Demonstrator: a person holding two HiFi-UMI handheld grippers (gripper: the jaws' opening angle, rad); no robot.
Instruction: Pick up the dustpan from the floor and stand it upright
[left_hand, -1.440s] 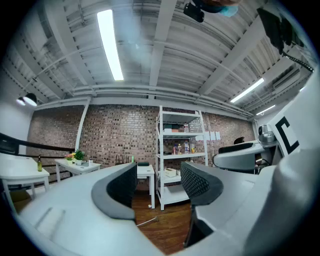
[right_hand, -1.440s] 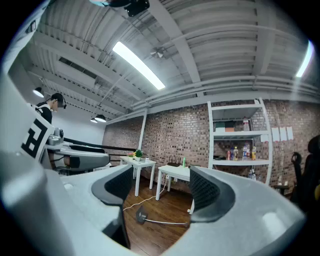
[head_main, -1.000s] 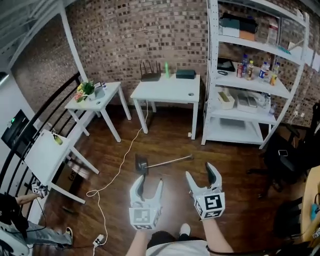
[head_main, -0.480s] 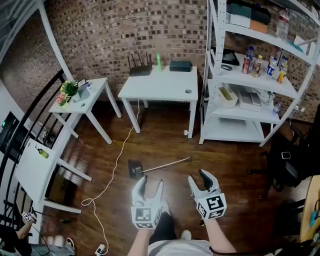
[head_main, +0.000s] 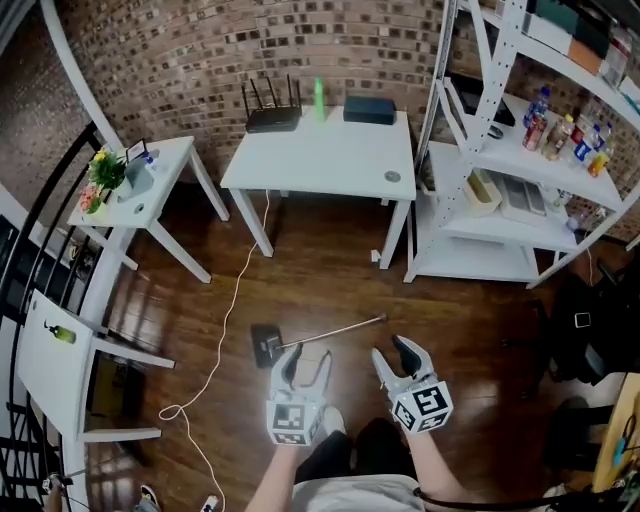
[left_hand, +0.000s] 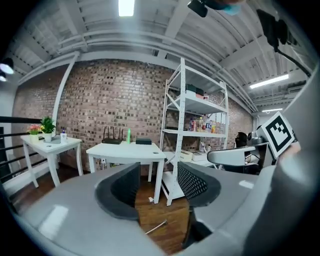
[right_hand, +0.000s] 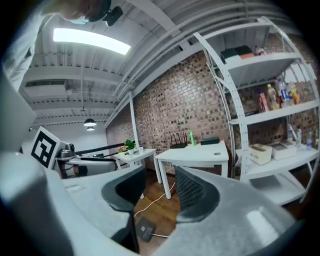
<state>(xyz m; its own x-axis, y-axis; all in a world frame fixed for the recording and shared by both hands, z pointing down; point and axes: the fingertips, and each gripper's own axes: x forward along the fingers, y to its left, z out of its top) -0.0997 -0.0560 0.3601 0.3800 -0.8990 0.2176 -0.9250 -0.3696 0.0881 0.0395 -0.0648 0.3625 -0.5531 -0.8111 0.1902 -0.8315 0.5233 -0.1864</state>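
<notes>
**Grippers close in on the dustpan**

Both have dropped nearer in 1 second. The dustpan (head_main: 266, 345) lies flat on the floor (head_main: 330, 270), at 11 o'clock from the left gripper (head_main: 307, 362), whose jaws are narrow yet apart. The right gripper (head_main: 397, 358) is closing, and both are empty

left gripper view: dustpan (left_hand: 156, 227) visible only as a short strip of handle between the jaws of the left gripper (left_hand: 159, 180), pan hidden behind them. head view: shelf rack (head_main: 452, 165) cut off by top and right edges; bottles (head_main: 566, 138) on it too small for labels to be read; person's body (head_main: 350, 495) cut off at bottom edge
</notes>
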